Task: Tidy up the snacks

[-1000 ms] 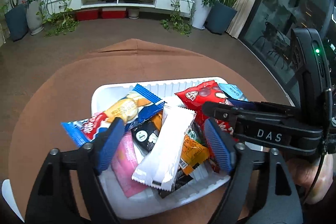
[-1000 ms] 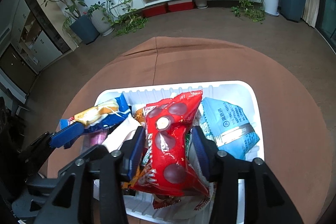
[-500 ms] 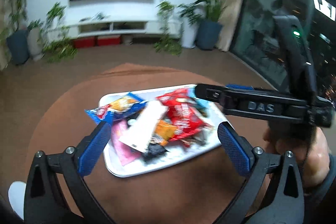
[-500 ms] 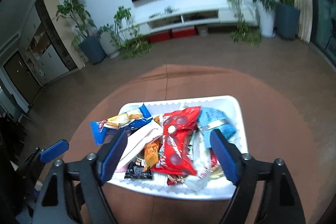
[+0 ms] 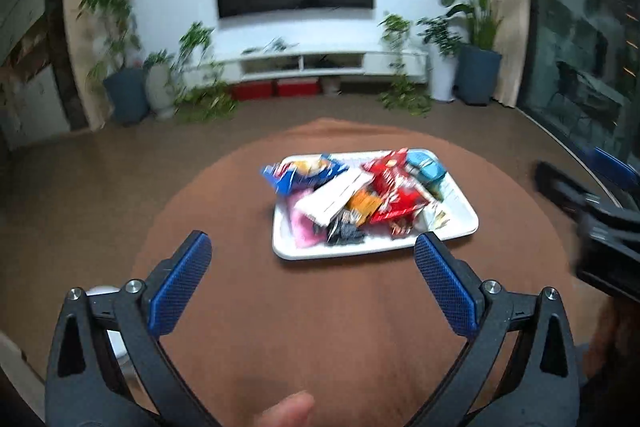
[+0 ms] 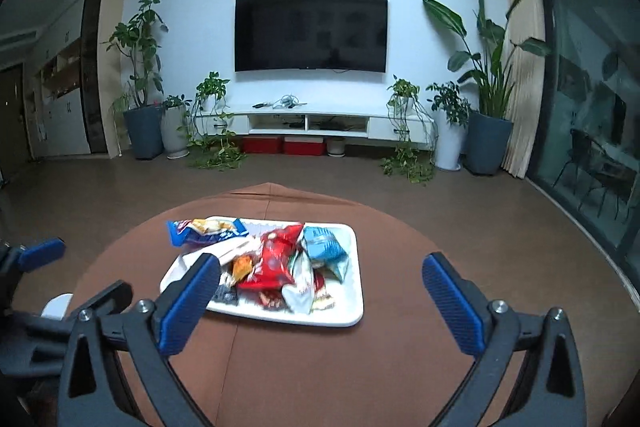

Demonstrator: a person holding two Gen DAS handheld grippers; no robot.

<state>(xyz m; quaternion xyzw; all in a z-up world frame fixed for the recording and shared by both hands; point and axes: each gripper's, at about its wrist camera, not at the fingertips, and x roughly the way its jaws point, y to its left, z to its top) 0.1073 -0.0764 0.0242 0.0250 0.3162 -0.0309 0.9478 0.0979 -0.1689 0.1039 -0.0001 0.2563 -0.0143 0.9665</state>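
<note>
Brown cloth covers the round table [image 6: 400, 367], and a white tray [image 6: 352, 319] sits on it, heaped with wrapped snacks. At the far left corner of the tray a blue packet [image 6: 204, 233] pokes out over the rim. A red packet [image 6: 276, 259] lies across the middle of the pile, with a light blue packet [image 6: 326, 247] just beside it on the right and a long white packet [image 5: 334, 197] on its left. An orange packet [image 5: 362, 203] and a pink packet [image 5: 300, 227] show lower in the heap, partly covered by the others.

The left gripper [image 5: 312, 283] hangs above bare cloth on the near side of the tray, its jaws spread wide with nothing between them. The right gripper [image 6: 320, 303] also stands near the front edge of the tray; its jaws have just been opening and are now wide apart, holding nothing. The blue pad of its left finger overlaps the near left corner of the tray in the right wrist view; whether it touches the tray cannot be told. A fingertip [image 5: 286, 409] shows at the bottom of the left wrist view.

Beyond the table are a dark television [image 6: 310, 31] on a white wall, a low white cabinet [image 6: 308, 125] and potted plants [image 6: 484, 95] on both sides.
</note>
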